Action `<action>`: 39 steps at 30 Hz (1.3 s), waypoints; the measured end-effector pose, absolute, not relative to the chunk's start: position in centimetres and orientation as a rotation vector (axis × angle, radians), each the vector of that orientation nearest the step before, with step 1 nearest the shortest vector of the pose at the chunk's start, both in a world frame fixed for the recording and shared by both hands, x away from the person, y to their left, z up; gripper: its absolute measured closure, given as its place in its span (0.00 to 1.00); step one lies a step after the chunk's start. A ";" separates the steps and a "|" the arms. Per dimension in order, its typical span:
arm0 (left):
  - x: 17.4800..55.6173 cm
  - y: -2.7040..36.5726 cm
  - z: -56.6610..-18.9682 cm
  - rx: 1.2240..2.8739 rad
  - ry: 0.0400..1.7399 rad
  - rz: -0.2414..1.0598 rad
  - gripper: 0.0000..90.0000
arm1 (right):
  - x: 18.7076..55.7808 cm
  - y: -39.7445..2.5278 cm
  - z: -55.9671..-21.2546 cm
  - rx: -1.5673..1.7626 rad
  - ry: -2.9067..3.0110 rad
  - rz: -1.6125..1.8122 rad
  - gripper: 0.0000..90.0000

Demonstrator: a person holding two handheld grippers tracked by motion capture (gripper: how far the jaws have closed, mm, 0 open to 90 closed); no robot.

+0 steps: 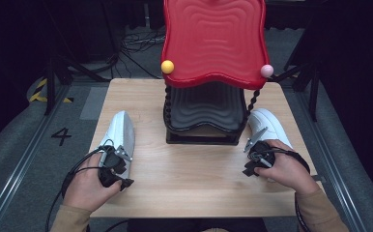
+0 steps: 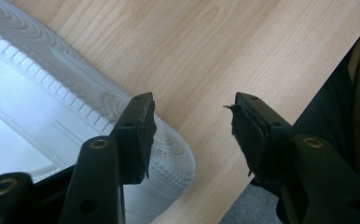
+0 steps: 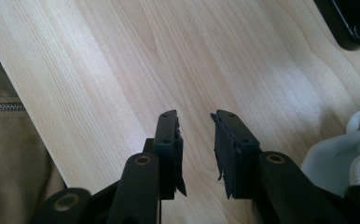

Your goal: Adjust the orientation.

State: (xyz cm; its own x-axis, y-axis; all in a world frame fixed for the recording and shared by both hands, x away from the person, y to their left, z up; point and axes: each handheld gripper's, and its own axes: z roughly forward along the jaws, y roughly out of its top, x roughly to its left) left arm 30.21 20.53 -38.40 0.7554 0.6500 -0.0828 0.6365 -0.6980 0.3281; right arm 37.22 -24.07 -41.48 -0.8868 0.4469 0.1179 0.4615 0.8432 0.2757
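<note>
My left tongs (image 2: 192, 126) gape wide beside the white shoe's sole (image 2: 89, 93); my right tongs (image 3: 197, 140) stand narrowly parted over bare counter (image 3: 122, 70); the high view adds the red rack (image 1: 213, 43)

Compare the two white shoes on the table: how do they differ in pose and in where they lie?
The left shoe lies sole-up, its ridged sole showing; the right shoe shows its upper, with a flap and opening. The left shoe lies at the table's left edge beside the left gripper; the right shoe lies at the right edge, partly under the right hand. Both are white and flank the red-and-black rack.
</note>
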 end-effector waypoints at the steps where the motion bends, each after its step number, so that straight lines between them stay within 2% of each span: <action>1: 30.2 20.7 -38.3 2.610 0.990 0.055 0.60 | 37.2 -24.1 -41.5 -0.732 -2.968 -0.462 0.79; 3: 30.2 20.9 -38.2 2.595 0.994 0.062 0.66 | 37.2 -24.1 -41.5 -0.730 -2.969 -0.462 0.79; 5: 30.1 21.1 -38.0 2.591 1.000 0.064 0.76 | 37.2 -24.1 -41.5 -0.730 -2.966 -0.462 0.79; 8: 30.2 22.0 -37.8 2.560 1.004 0.038 0.80 | 37.1 -24.1 -41.6 -0.726 -2.966 -0.450 0.79; 10: 30.2 22.6 -37.7 2.544 1.006 0.026 0.92 | 37.0 -24.1 -41.7 -0.723 -2.959 -0.443 0.79; 12: 30.3 23.2 -37.6 2.522 1.014 0.037 0.98 | 37.0 -24.2 -41.8 -0.722 -2.961 -0.435 0.79; 21: 31.2 24.8 -38.3 2.443 1.148 0.161 1.00 | 36.6 -24.5 -41.9 -0.764 -2.946 -0.444 0.77; 28: 31.7 24.9 -39.0 2.425 1.147 0.144 1.00 | 36.7 -24.5 -42.1 -0.758 -2.943 -0.432 0.78; 39: 31.7 22.6 -39.0 2.467 1.066 0.140 1.00 | 36.5 -24.2 -42.3 -0.735 -2.942 -0.423 0.78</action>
State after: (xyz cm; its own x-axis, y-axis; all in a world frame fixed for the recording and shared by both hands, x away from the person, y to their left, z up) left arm 31.69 22.61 -38.95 0.6969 0.7125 -0.0819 0.6672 -0.6022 0.4384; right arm 36.54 -24.17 -42.26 -0.8817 0.4498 0.1424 0.4717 0.8468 0.2460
